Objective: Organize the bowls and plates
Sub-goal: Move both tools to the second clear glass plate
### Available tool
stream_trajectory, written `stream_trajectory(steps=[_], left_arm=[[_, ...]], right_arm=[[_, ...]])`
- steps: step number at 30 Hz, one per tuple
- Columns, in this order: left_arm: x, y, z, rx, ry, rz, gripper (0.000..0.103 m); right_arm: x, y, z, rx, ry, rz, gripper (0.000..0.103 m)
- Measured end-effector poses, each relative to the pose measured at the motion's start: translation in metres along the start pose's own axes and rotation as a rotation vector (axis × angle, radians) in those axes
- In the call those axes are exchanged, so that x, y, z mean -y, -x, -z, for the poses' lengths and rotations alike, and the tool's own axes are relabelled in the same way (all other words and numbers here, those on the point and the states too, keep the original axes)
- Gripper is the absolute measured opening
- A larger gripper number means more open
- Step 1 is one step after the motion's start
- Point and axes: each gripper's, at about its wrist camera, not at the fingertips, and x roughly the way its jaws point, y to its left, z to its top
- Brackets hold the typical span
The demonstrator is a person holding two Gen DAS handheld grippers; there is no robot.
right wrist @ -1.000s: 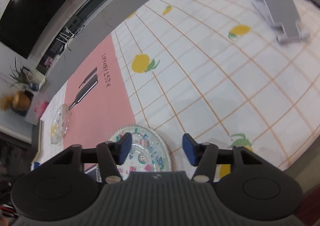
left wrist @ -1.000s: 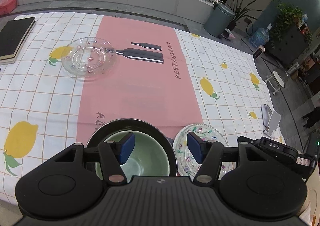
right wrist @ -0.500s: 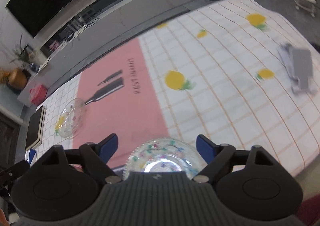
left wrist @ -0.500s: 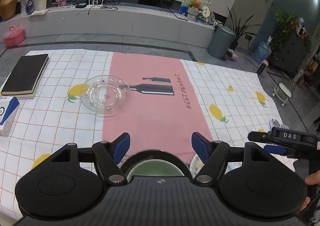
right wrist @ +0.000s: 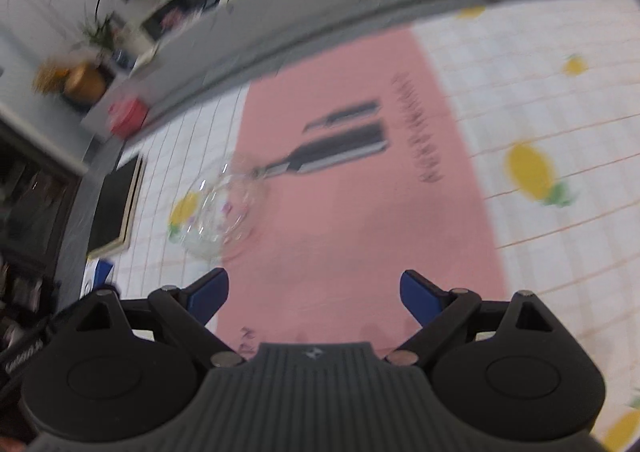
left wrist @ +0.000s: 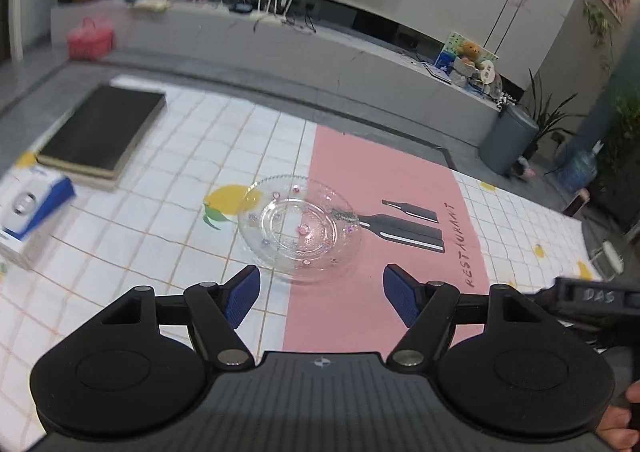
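A clear glass plate (left wrist: 300, 232) with small coloured dots lies on the tablecloth (left wrist: 180, 156), half on its pink strip (left wrist: 380, 180). My left gripper (left wrist: 320, 280) hovers just short of the plate's near rim. Its jaws are closing a little and have nothing between them. In the blurred right wrist view the same glass plate (right wrist: 218, 212) sits up and to the left of my right gripper (right wrist: 314, 280). That gripper stands wide open over the pink strip (right wrist: 360, 212), holding nothing. No bowl is in view.
A dark book (left wrist: 100, 128) and a blue-and-white box (left wrist: 28, 208) lie at the table's left side. The right gripper's body (left wrist: 592, 296) and a hand (left wrist: 624, 412) show at the left view's right edge. A grey bench runs behind the table.
Both grippers have left the green bowl and the flowered plate at the front edge, which are now out of view. The clear plate is now closer ahead. Both jaws stand wider.
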Motion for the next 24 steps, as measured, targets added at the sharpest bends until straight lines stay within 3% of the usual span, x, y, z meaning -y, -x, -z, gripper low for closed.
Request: stream_trajectory(steps=[5,8,14,18,21,24], left_arm=[[-0.027,-0.018,0.001,0.002,0.067,0.096,0.078],[-0.040,-0.031,0.004,0.004,0.136,0.064,0.077],[-0.068,-0.057,0.009,-0.022,0.255,0.096,0.075],[-0.081,-0.073,0.011,-0.001,0.275,0.135,0.075],[-0.091,-0.096,0.011,-0.074,0.321,0.110,0.074],[-0.105,-0.102,0.012,-0.024,0.375,0.147,0.071]], right_arm=[[-0.004,-0.043,-0.015,-0.053,-0.018,-0.072,0.091],[0.004,-0.065,-0.024,-0.054,-0.109,-0.118,0.091],[0.021,-0.106,-0.032,-0.139,-0.308,-0.205,0.086],[0.027,-0.118,-0.037,-0.116,-0.355,-0.244,0.085],[0.037,-0.126,-0.044,-0.112,-0.423,-0.299,0.084],[0.040,-0.133,-0.052,-0.112,-0.456,-0.338,0.084]])
